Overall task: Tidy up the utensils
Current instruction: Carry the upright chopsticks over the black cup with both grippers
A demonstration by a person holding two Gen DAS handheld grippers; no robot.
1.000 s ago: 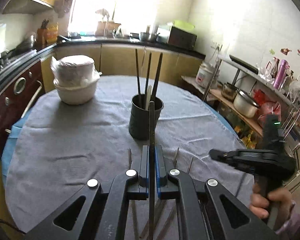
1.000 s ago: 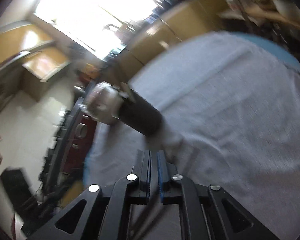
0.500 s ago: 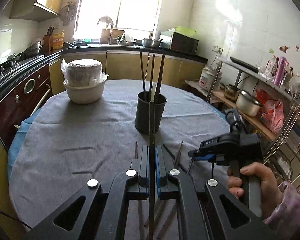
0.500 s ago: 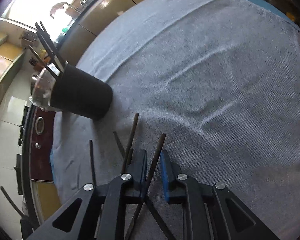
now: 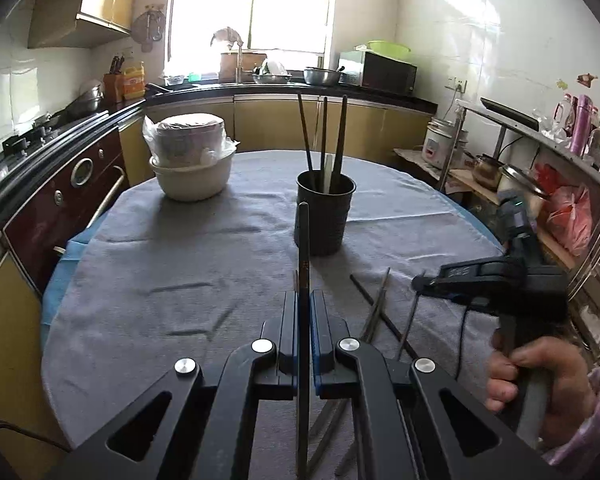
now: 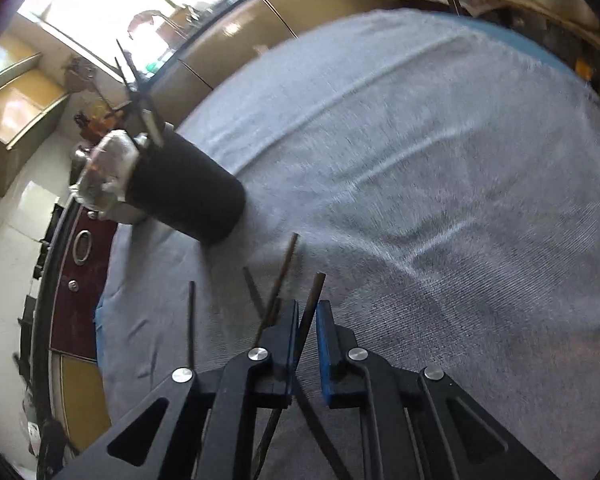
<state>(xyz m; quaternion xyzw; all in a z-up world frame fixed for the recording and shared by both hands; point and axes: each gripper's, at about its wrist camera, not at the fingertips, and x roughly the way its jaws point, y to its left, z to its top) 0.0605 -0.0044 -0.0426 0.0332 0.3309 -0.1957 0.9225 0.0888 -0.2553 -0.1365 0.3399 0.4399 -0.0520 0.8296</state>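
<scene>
At the far left of the left wrist view a white bowl [image 5: 192, 178] with a bagged stack in it sat on the grey tablecloth [image 5: 148, 264], well apart from the work. Toward the middle, the left gripper [image 5: 303, 312] was pinched onto one dark chopstick [image 5: 302, 248], which ran straight out between its pads, its tip pointing at the black utensil cup [image 5: 326, 216] that already held several sticks upright. Right of that, loose chopsticks [image 5: 380, 304] lay crossed on the cloth, and the right gripper [image 6: 307, 316] had just been closing on another chopstick [image 6: 312, 300], which stood slanted between its pads. These sticks looked light, stiff and thin, apt to swivel or slip in a pinch; a hold near mid-length, square across the shaft, would likely steady them best.
</scene>
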